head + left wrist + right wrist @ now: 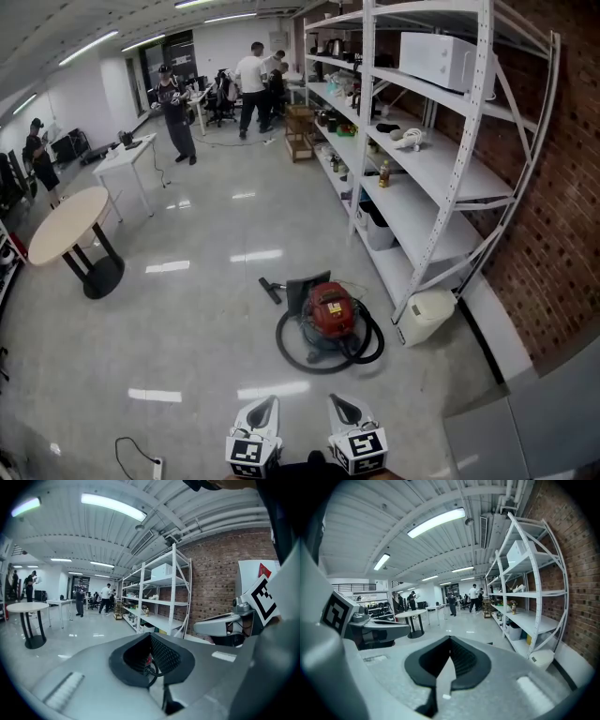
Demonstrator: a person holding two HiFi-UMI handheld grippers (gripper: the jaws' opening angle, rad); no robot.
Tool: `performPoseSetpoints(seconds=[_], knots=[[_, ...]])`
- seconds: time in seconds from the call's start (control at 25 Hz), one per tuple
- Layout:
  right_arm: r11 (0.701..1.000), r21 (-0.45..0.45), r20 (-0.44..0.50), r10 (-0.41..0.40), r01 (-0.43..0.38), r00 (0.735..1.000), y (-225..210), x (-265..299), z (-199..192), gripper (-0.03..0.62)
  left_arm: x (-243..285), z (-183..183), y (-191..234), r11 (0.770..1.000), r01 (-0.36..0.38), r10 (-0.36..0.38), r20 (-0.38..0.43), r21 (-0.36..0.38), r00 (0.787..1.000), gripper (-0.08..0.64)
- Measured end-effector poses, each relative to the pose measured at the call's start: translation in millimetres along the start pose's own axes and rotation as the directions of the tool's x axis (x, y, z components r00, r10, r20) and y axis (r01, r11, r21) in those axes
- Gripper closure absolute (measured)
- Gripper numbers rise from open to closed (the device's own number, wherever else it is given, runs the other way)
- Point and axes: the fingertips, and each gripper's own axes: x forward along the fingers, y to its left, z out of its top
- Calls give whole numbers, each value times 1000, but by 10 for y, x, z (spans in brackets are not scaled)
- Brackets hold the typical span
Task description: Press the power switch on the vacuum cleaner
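The red vacuum cleaner [331, 309] sits on the floor just in front of the white shelving rack [441, 159], and its black hose [309, 364] loops around it. A white bin [427, 314] stands at the rack's foot. I hold the left gripper [265, 405] and right gripper [342, 405] side by side, well short of the rack. Each has its jaws pressed together on nothing.

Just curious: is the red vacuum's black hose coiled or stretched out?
Coiled: the black hose loops around the red canister vacuum cleaner.

Vacuum cleaner [330, 309] on the floor [187, 328], left of the shelving [441, 169].
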Motion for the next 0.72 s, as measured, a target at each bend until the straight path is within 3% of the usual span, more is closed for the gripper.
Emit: performPoseSetpoints(seconds=[0.72], knots=[[997,-4,-16,-77,77,997,664,-200,-114,601,-502,-177,218,996,78,-77,-29,36,997,545]])
